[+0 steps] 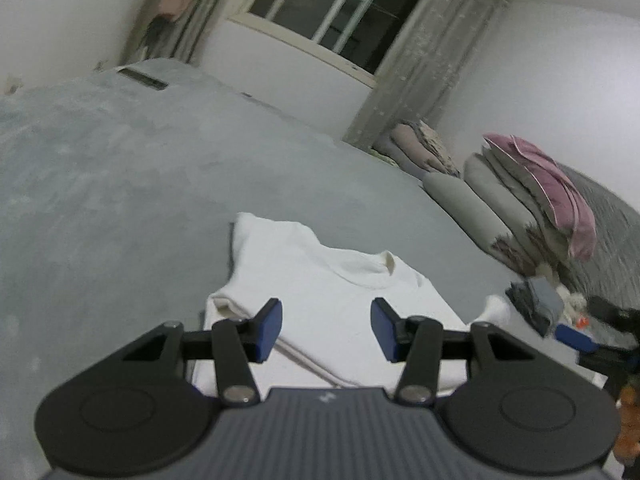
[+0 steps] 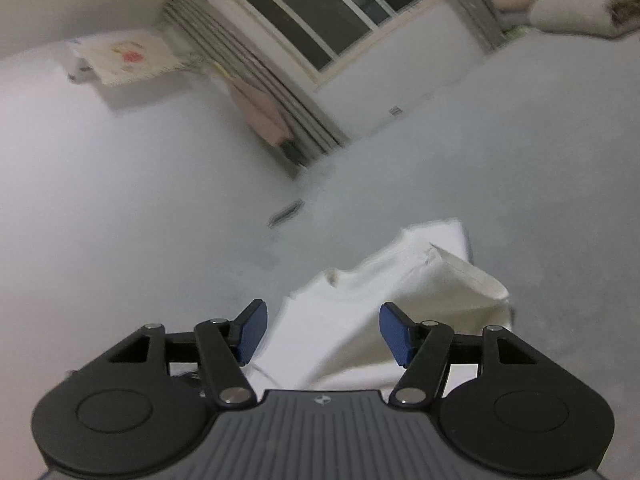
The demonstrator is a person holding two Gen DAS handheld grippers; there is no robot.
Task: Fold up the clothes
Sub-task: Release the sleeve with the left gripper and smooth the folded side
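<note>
A white T-shirt (image 1: 320, 284) lies on the grey bed (image 1: 120, 184), its collar facing away and one side folded over. My left gripper (image 1: 326, 330) is open and empty, hovering just above the shirt's near part. The right gripper (image 1: 576, 338) shows at the right edge of the left wrist view, beside the shirt's right sleeve. In the right wrist view the shirt (image 2: 380, 300) lies rumpled with a folded flap raised, and my right gripper (image 2: 322, 334) is open and empty just above it.
Stacked grey and pink bedding (image 1: 532, 204) sits at the bed's far right. A small pile of dark clothes (image 1: 536, 300) lies near the right gripper. A window with curtains (image 1: 340, 8) is behind the bed. A dark flat object (image 1: 142, 78) lies on the far corner.
</note>
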